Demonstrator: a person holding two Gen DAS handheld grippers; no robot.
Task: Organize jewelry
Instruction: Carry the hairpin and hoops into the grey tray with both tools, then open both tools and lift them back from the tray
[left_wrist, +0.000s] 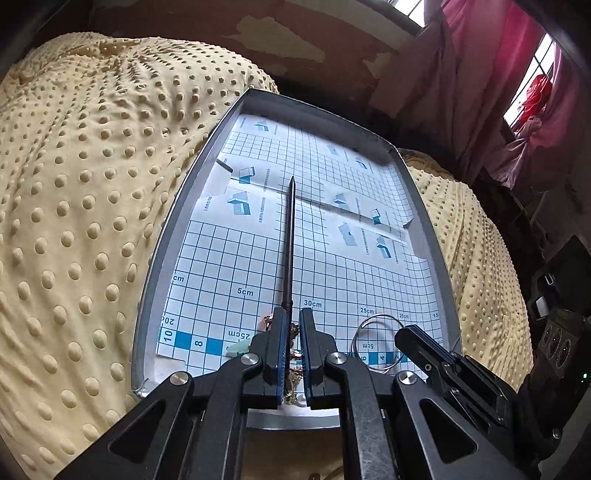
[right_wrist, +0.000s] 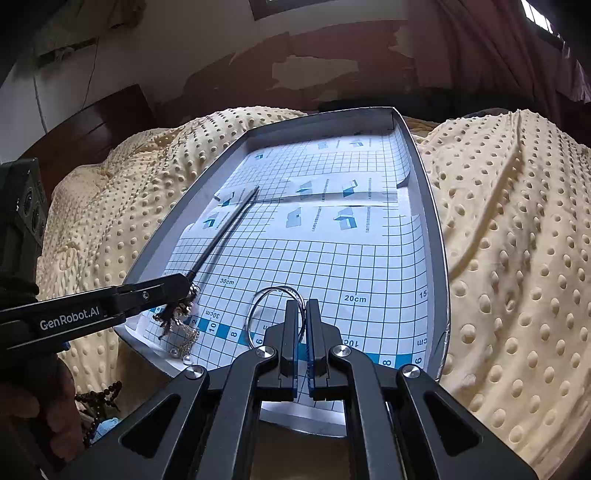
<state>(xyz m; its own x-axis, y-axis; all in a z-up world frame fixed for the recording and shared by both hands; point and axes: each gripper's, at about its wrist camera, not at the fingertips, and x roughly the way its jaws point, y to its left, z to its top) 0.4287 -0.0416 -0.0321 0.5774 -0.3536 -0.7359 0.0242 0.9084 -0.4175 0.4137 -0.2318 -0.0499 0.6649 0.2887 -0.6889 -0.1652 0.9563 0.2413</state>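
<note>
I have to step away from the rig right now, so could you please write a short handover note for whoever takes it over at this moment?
Left gripper: shut on the ornamented end of the dark hair stick; its pointed tip reaches out over the tray, with tassels and chains hanging below the jaws.
Right gripper: shut on the silver bangle, which sits low over the near part of the tray's grid paper.
Done: both pieces are gripped over the tray.
Left: set both down apart and release. A dark bead string lies outside the tray at its near left edge and is not yet handled.
</note>
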